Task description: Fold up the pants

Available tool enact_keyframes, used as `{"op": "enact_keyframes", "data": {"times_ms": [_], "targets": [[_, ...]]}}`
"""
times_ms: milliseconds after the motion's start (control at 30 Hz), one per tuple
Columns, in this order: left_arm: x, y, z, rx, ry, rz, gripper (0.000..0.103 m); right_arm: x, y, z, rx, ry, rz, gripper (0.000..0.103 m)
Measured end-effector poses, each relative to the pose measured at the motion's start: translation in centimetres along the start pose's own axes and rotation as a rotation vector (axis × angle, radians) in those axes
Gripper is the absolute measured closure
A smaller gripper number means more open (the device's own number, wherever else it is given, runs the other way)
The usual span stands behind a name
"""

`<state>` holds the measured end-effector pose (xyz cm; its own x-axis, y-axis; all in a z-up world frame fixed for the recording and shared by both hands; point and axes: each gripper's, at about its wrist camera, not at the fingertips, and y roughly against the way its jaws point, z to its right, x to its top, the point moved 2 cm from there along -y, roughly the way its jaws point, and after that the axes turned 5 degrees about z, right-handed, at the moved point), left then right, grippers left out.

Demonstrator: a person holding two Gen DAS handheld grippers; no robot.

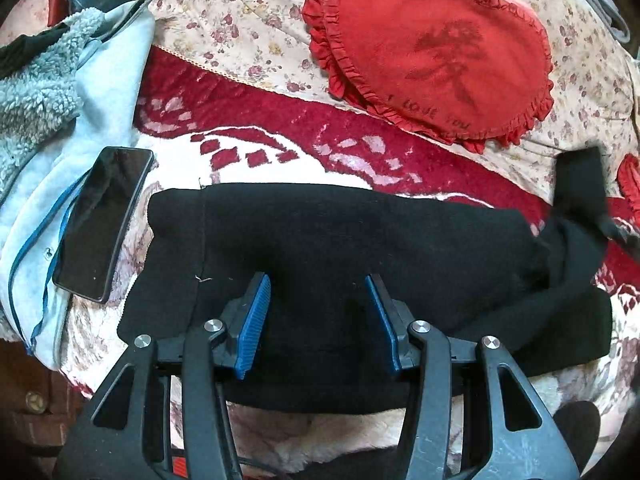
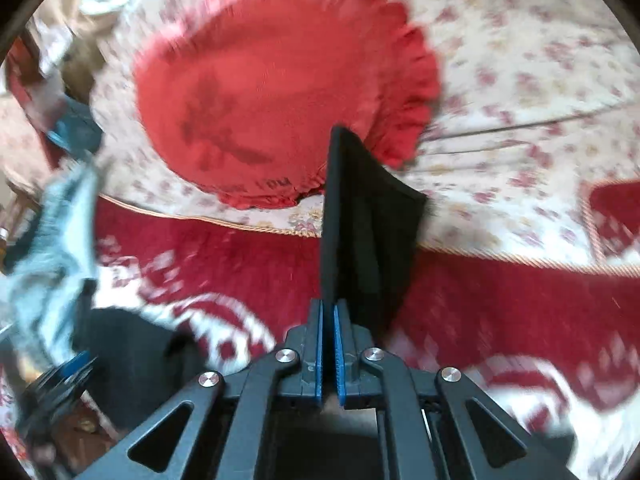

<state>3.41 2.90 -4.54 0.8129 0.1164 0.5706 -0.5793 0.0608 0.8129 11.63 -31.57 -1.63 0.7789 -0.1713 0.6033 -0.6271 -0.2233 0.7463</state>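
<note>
The black pants [image 1: 340, 232] lie folded lengthwise across the red and white blanket [image 1: 280, 128]. My left gripper [image 1: 316, 280] hovers open just above their near middle, blue pads [image 1: 254, 320] spread wide with only flat cloth below them. At the right the pants' end [image 1: 580, 184] is lifted off the bed. In the right wrist view my right gripper [image 2: 329, 304] is shut on that black end [image 2: 368, 232], which stands up from between the pads. The rest of the pants [image 2: 132, 344] shows blurred at lower left.
A red heart-shaped frilled cushion [image 1: 432, 48] rests on the floral quilt [image 1: 240, 20] behind the pants. A black phone [image 1: 104, 220] lies on a light blue fleece jacket [image 1: 48, 120] at the left. A second red cushion edge [image 1: 628, 184] peeks in at the right.
</note>
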Motion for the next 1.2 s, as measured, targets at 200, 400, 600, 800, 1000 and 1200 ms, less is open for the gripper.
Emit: {"op": "enact_keyframes", "data": {"times_ms": [200, 400, 600, 800, 1000, 1200], "targets": [[-0.4, 0.4, 0.9, -0.001, -0.009, -0.007, 0.056, -7.9, 6.2, 5.0, 0.052, -0.137, -0.004, 0.099], [-0.7, 0.9, 1.5, 0.008, -0.026, -0.011, 0.056, -12.2, 3.7, 8.9, 0.134, -0.338, -0.008, 0.096], [-0.6, 1.2, 1.0, 0.012, 0.014, -0.026, 0.056, -12.0, 3.3, 10.9, 0.18, -0.447, 0.048, 0.074], [-0.6, 2.4, 1.4, 0.003, 0.006, -0.015, 0.056, -10.7, 6.9, 9.0, 0.185, -0.348, 0.14, 0.098], [-0.8, 2.4, 1.0, 0.011, 0.017, -0.017, 0.056, -12.5, 8.3, 8.4, 0.153, -0.281, 0.086, 0.099], [-1.3, 2.7, -0.5, 0.026, 0.024, -0.019, 0.056, -15.1, 5.7, 10.9, 0.16, -0.402, -0.027, 0.092]]}}
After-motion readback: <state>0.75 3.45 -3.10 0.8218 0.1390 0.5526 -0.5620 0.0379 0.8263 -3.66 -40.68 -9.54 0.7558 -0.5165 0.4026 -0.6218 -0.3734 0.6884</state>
